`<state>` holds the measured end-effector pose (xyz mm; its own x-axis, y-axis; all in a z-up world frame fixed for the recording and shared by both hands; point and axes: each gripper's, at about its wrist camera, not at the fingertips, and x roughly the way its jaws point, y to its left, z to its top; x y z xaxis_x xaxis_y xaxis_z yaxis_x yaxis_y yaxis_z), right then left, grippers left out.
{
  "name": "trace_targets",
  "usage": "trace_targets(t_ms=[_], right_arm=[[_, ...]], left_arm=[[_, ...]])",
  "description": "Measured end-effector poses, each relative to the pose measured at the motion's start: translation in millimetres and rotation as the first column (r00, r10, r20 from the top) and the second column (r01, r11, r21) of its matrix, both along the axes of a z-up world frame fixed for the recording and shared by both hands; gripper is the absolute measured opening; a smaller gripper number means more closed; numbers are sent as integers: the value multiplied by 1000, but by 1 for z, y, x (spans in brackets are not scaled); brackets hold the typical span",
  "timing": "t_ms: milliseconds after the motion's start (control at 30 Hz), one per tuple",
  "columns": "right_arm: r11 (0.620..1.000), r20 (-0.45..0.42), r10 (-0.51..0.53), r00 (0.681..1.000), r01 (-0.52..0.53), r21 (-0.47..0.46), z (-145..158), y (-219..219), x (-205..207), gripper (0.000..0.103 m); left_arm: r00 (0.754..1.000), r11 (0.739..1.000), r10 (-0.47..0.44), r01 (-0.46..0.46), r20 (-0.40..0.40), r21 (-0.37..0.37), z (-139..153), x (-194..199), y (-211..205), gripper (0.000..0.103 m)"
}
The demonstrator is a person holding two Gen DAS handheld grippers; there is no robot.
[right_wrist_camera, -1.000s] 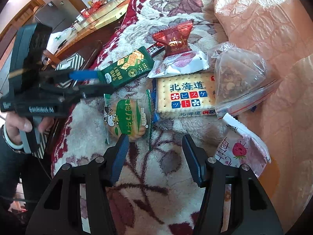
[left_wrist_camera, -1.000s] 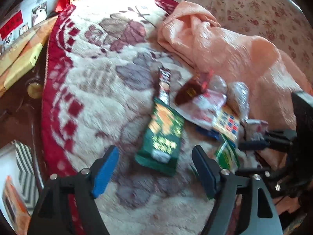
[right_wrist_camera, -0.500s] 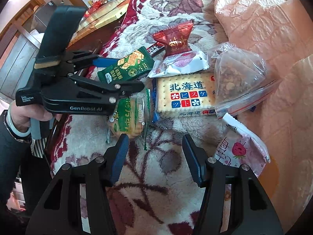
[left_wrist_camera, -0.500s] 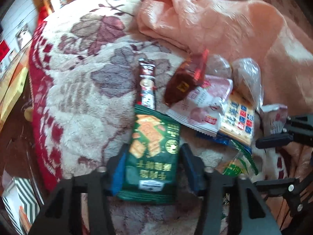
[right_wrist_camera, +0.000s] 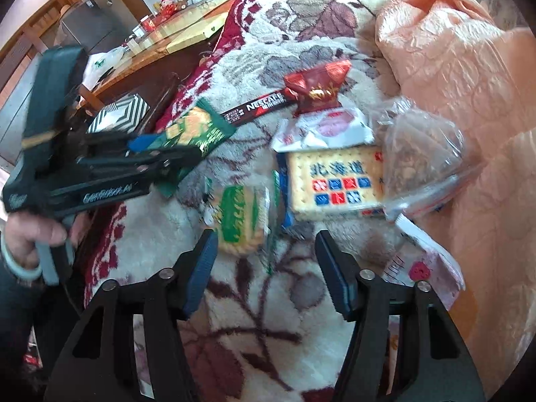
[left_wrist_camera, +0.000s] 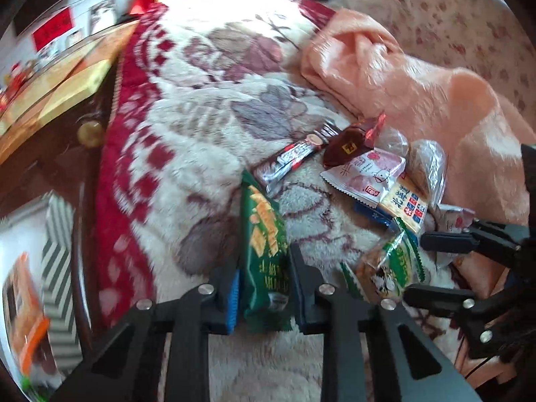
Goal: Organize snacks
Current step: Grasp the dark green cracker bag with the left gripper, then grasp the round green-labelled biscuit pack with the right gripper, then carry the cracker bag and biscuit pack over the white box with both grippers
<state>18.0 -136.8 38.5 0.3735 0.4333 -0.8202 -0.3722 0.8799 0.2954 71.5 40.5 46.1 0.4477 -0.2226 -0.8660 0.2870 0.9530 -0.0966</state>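
Green cracker packet [left_wrist_camera: 266, 261] sits gripped in the left tongs [left_wrist_camera: 264, 296], its long axis running straight away from them toward the coffee stick [left_wrist_camera: 289, 160]. Right tongs [right_wrist_camera: 263, 268] hang open, just before the round biscuit pack [right_wrist_camera: 239, 216].

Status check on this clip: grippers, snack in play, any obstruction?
Left gripper shut on green cracker packet, lifted off blanket. Right gripper open, empty, just short of round green-labelled biscuit pack. No obstruction seen.

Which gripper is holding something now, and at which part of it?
The left gripper is shut on the green cracker pack, at its near end. The right gripper is open and holds nothing.
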Motion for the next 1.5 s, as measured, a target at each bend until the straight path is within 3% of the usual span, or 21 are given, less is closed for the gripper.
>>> trace_targets(t_ms=[100,367,467,500,533,667,700,733,800,1233,1500], right_arm=[[1000,7,20,1000,-20,-11,0,15,2,71],[996,-29,31,999,-33,-81,-14,31,9,71],[994,-22,34,999,-36,-106,-15,36,10,71],[993,-20,35,999,-37,-112,-15,36,10,71],[992,-20,34,999,-36,-118,-16,38,11,72],[991,-7,52,999,-52,-125,-16,40,11,73],[991,2,63,998,-62,-123,-17,40,10,69],[990,14,77,997,-75,-123,-17,38,8,66],[989,25,93,995,-90,-120,-16,34,5,50],[977,73,196,978,-188,-103,7,37,-23,47],[968,96,239,966,-229,-105,24,58,-32,48]], left_arm=[[1000,999,19,-19,-8,-32,-2,-8,7,27],[998,997,32,-36,-53,-73,-11,-7,9,29],[999,999,35,-36,-32,-37,-13,-5,1,49],[999,999,40,-41,-32,-35,-15,-3,-1,61],[998,998,45,-46,-32,-40,-15,-2,-2,65],[996,995,79,-81,-38,-50,-19,4,-1,59],[995,994,96,-98,-37,-49,-20,3,1,50],[993,992,109,-111,-35,-51,-21,2,3,47],[990,987,133,-136,-39,-83,-19,-1,10,45],[975,965,220,-217,6,-149,11,-45,37,44],[954,950,293,-282,71,-134,33,-73,59,44]])
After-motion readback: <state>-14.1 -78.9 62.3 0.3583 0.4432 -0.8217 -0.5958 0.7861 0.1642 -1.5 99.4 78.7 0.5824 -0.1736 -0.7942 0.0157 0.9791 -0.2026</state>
